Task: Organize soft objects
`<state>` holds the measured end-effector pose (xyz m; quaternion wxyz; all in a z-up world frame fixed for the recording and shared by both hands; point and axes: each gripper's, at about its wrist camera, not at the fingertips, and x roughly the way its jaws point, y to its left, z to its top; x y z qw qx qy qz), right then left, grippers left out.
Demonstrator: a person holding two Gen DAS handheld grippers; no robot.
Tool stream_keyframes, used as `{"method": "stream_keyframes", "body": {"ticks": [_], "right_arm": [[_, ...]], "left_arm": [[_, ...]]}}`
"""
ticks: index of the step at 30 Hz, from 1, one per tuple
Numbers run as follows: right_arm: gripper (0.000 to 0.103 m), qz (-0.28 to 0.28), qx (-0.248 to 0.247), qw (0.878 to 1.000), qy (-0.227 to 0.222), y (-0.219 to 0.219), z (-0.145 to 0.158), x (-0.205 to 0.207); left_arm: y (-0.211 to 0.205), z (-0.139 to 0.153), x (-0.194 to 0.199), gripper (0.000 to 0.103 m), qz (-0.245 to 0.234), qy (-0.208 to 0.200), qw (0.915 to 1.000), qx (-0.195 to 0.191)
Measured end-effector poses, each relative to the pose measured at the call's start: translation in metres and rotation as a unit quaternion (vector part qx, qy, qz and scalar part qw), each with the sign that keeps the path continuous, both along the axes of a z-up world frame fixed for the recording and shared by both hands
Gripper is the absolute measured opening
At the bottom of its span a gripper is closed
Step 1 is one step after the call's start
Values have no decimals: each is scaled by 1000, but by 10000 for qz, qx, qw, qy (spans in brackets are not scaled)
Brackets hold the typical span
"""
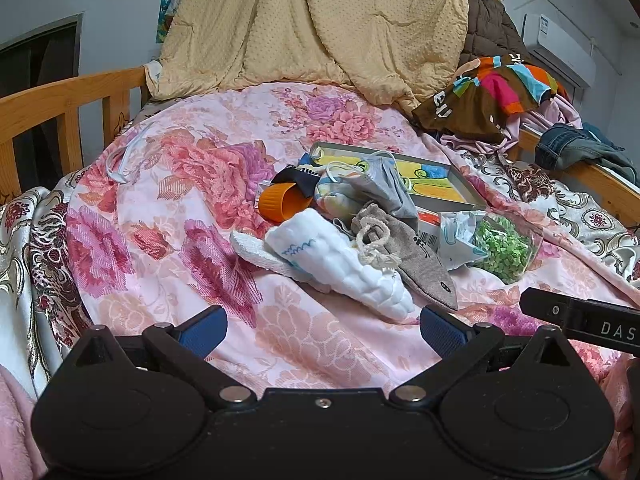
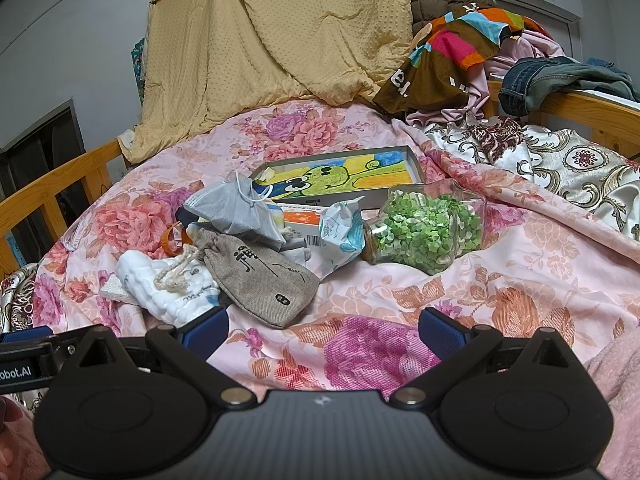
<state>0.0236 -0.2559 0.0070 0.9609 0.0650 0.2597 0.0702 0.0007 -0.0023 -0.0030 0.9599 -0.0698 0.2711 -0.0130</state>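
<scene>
My left gripper and right gripper hover released over the bed; the white cloth, long axis slanting away leftward, lies nearest my left jaws.

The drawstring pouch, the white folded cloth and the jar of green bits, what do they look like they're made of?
Drawstring pouch: coarse grey-brown woven fabric, likely linen or burlap, matte, with a twisted cotton-like cord. White cloth: soft puckered fabric, probably cotton gauze, with blue stitching. Jar: clear and glossy, glass or hard plastic, I can't tell which.
</scene>
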Motion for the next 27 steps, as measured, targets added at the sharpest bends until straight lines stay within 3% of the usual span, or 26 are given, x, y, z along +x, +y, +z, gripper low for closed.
{"method": "stream_keyframes", "body": {"ticks": [27], "right_arm": [[103, 6, 4, 10000, 7, -2, 0, 1]], "left_arm": [[0, -1, 0, 102, 15, -19, 10000, -16]]}}
